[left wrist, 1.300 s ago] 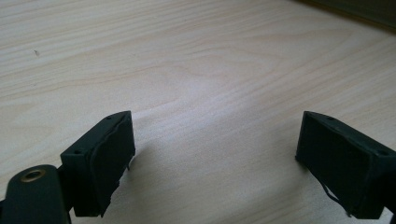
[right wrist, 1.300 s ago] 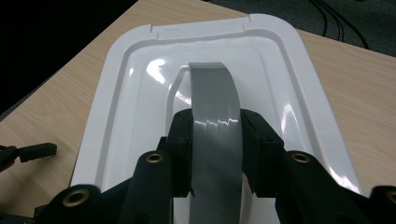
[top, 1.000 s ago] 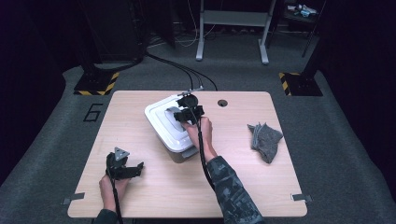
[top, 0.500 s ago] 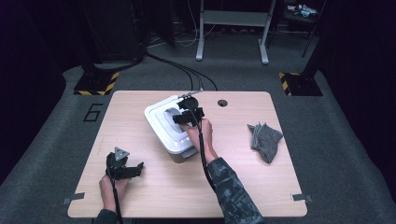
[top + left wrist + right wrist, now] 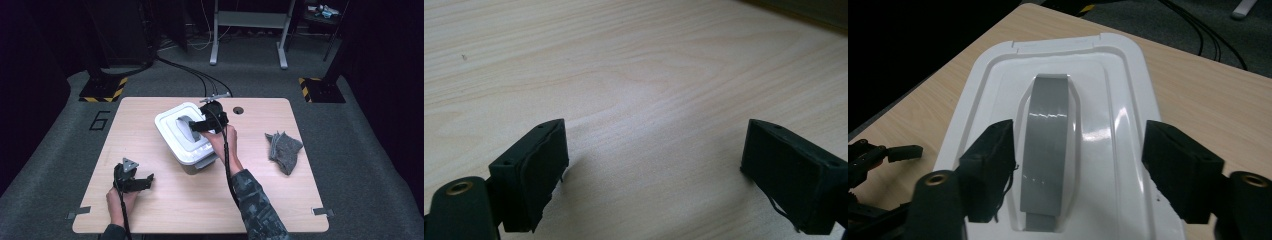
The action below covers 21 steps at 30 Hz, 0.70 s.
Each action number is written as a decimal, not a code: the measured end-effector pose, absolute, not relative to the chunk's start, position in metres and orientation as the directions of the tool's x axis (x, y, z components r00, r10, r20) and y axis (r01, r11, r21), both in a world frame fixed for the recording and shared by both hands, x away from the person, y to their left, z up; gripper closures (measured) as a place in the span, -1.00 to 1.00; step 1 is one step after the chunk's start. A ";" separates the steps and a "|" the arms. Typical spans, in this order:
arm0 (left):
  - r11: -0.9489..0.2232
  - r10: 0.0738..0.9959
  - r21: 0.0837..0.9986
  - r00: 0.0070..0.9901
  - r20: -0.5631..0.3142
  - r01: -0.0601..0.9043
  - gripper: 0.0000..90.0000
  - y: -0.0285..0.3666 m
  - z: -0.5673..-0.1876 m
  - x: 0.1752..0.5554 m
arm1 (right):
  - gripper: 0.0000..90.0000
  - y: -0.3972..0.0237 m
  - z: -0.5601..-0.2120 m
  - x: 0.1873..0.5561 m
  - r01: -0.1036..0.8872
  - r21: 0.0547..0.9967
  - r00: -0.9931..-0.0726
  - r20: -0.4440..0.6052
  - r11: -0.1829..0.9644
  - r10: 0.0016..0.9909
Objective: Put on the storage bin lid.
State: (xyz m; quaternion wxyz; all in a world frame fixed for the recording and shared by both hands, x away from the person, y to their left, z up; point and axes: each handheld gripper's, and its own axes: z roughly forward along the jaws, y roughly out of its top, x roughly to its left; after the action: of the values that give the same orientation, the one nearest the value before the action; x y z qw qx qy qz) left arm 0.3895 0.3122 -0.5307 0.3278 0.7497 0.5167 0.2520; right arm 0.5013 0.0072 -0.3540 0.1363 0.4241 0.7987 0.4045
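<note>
A white lidded box (image 5: 176,141) stands in the middle of the table, with a grey handle (image 5: 1047,150) sunk into its lid (image 5: 1108,145). My right gripper (image 5: 1080,150) hovers over the lid (image 5: 172,125), and its jaws have just been opening. The handle (image 5: 184,126) lies between and below them, nearer the left pad, and neither pad touches it. My left gripper (image 5: 145,181) rests low over the bare wood at the front left of the table. Its jaws (image 5: 651,150) are wide open and hold nothing.
A crumpled grey cloth (image 5: 284,146) lies on the table's right side. A small round hole (image 5: 238,110) sits in the tabletop behind the box. Black cables (image 5: 190,72) run over the floor beyond the far edge. The left gripper (image 5: 868,160) appears at the right gripper view's lower left.
My right gripper has shifted slightly to the right over the lid, back off the handle. The left hand and gripper have stayed where they were.
</note>
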 end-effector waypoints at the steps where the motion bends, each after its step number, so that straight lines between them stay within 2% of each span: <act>1: -0.251 0.940 0.752 0.339 0.039 0.610 -0.75 0.312 -0.531 0.390 | -0.50 0.003 -0.353 0.501 0.562 0.767 -0.605 0.126 0.309 0.786; 4: -0.250 0.940 0.752 0.339 0.038 0.610 -0.75 0.312 -0.531 0.390 | -0.66 -0.008 -0.351 0.499 0.553 0.775 -0.604 0.121 0.305 0.788; 21: -0.251 0.940 0.752 0.339 0.039 0.610 -0.75 0.312 -0.531 0.390 | -0.85 -0.083 -0.348 0.484 0.529 0.809 -0.548 0.093 0.258 0.832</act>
State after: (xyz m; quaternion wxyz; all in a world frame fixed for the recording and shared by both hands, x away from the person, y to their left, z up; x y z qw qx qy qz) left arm 0.3895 0.3122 -0.5307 0.3278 0.7497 0.5167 0.2520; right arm 0.4840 -0.0828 -0.3481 0.1799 0.4402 0.7724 0.4209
